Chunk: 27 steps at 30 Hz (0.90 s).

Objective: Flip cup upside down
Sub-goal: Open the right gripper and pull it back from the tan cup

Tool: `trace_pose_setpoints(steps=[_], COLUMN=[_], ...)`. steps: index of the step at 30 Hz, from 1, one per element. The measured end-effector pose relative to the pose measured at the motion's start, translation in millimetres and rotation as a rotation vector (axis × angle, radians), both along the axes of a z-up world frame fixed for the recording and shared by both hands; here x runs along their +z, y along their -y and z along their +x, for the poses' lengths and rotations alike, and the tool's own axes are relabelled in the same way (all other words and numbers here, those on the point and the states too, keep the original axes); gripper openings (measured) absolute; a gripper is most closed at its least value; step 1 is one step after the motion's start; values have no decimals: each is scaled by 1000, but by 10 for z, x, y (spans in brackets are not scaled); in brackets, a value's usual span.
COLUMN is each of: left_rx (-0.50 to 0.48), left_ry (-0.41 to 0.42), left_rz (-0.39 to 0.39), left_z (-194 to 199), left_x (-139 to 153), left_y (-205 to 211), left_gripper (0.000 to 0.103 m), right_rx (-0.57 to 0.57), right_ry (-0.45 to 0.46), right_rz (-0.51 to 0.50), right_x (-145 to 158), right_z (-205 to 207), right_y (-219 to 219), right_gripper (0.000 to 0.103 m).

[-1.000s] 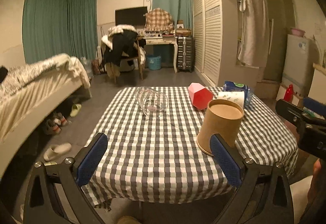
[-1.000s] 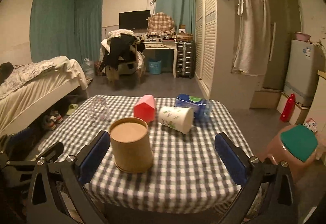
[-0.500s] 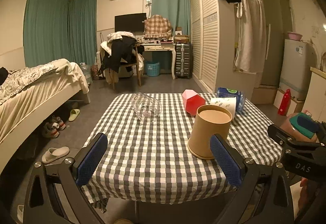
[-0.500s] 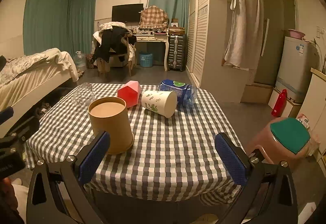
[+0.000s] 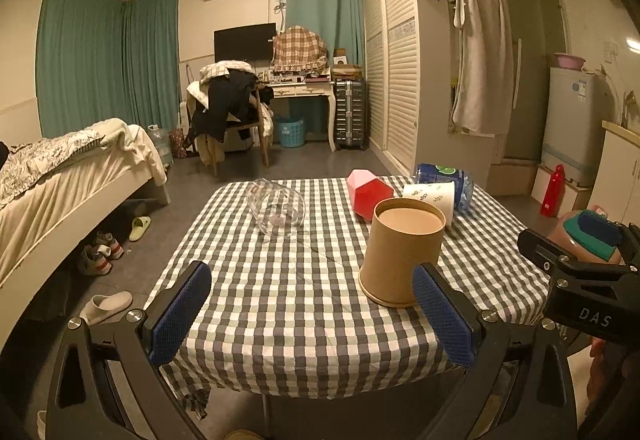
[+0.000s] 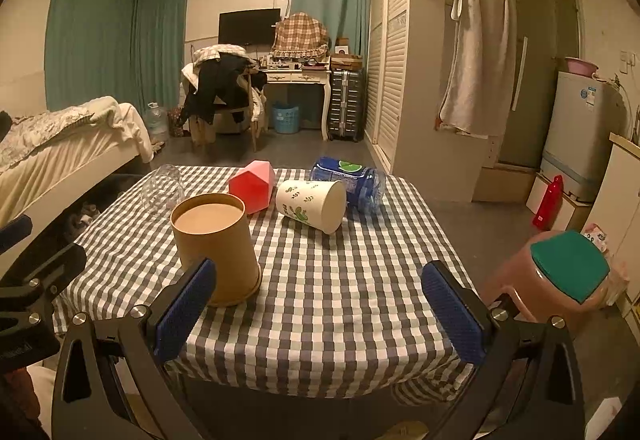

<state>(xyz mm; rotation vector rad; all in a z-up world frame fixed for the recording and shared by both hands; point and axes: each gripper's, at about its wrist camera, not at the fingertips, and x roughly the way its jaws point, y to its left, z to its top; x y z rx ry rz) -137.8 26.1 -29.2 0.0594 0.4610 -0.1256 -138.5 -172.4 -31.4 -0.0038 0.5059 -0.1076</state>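
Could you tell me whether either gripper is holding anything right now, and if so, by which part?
Nothing is held. The left gripper and right gripper both have their jaws wide open, short of the table; the brown paper cup stands free, upside down.

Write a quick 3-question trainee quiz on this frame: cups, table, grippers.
1. True or false: the brown paper cup stands on its rim, base up.
2. Which lies on its side with its mouth toward the right wrist camera? A) white leaf-print cup B) red house-shaped box C) blue bottle
3. Fill in: the left gripper and right gripper are both ____ and hold nothing.

Key
1. True: the wide rim sits on the checked tablecloth.
2. A.
3. Open.
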Motion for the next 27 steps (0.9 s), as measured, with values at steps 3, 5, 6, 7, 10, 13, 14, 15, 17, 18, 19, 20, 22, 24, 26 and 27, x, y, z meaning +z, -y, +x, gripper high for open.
trace_pose_setpoints(steps=[3,5,6,7,10,13,14,15,17,18,19,20,22,24,26,27], left_rx=[5,6,6,6,7,6,6,6,8,9,10,10,11,10,13,12], left_ry=[1,1,0,0,0,-1,-1,-1,-1,-3,-5,-6,-9,-3,0,0], left_rz=[4,2,1,3,7,4,3,3,4,3,2,0,-3,1,8,9], left_z=[2,5,5,6,4,5,5,5,5,6,6,14,19,11,23,29], left_x=[1,1,-1,0,0,-2,-2,-2,-3,-11,-20,-27,-39,-42,-35,-37], left_y=[6,-10,-9,-11,-11,-16,-16,-16,-16,-23,-26,-30,-40,-41,-33,-34], left_gripper=[103,103,103,103,103,103,103,103,103,103,103,103,103,103,103,103], right_rx=[2,1,2,3,4,6,7,7,7,8,8,8,9,9,8,7], right_ry=[1,-1,-2,-3,-7,-9,-11,-12,-15,-16,-17,-18,-19,-19,-20,-21], right_rz=[0,-3,-3,-4,-7,-10,-10,-10,-12,-14,-15,-17,-18,-19,-19,-18], right_x=[0,-1,-2,-3,-8,-14,-18,-23,-36,-38,-42,-47,-51,-53,-55,-59], right_z=[-1,-3,-4,-8,-4,-6,-6,-7,-7,-6,-6,-6,-8,-7,-9,-9], right_y=[-3,-11,-14,-25,-44,-61,-67,-73,-79,-83,-88,-92,-93,-94,-94,-95], right_gripper=[103,103,103,103,103,103,103,103,103,103,103,103,103,103,103,103])
